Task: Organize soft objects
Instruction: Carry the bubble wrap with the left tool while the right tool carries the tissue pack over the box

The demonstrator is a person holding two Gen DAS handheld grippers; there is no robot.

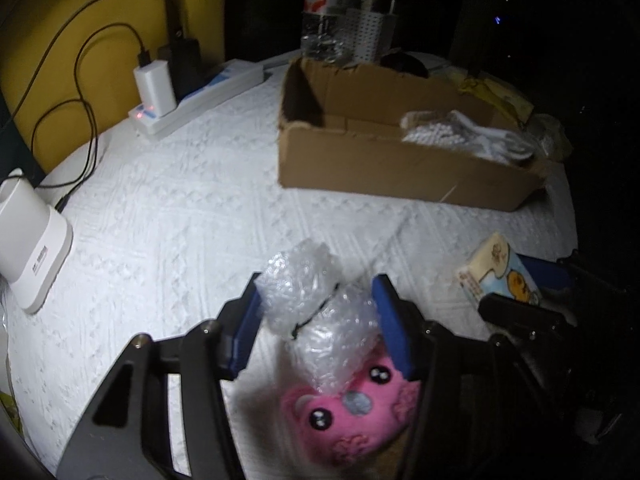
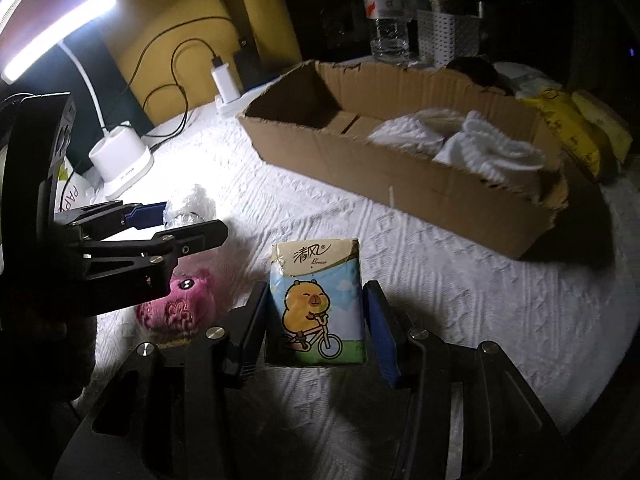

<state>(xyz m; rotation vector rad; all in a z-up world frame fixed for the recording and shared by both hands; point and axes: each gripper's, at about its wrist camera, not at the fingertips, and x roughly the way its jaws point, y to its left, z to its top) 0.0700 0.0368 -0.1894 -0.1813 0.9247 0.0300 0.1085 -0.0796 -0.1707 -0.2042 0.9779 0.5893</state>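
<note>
Softly crinkled, the clear bubble-wrap bundle (image 1: pixel 316 300) sits pinched between the left hand-held gripper (image 1: pixel 320 320)'s blue pads, above a fuzzy pink plush (image 1: pixel 352 412). The right hand-held gripper (image 2: pixel 320 320) clasps a glossy rectangular tissue pack (image 2: pixel 318 304) near the quilted white table (image 2: pixel 460 300)'s front edge.

1. Right gripper (image 2: pixel 316 312) has the tissue pack (image 2: pixel 318 300) upright between its blue pads, both pads against its sides.
2. Over on the left, the left gripper (image 2: pixel 176 220) is closed around a bubble wrap wad (image 2: pixel 192 204), with a pink plush toy (image 2: pixel 180 304) lying on the white cloth (image 2: pixel 460 304) beneath it.
3. Beyond them sits the cardboard box (image 2: pixel 400 176), white towels (image 2: pixel 460 140) piled at its right end.
4. A lit desk lamp (image 2: pixel 120 160) stands at the left, a water bottle (image 2: pixel 386 12) behind the box.
</note>
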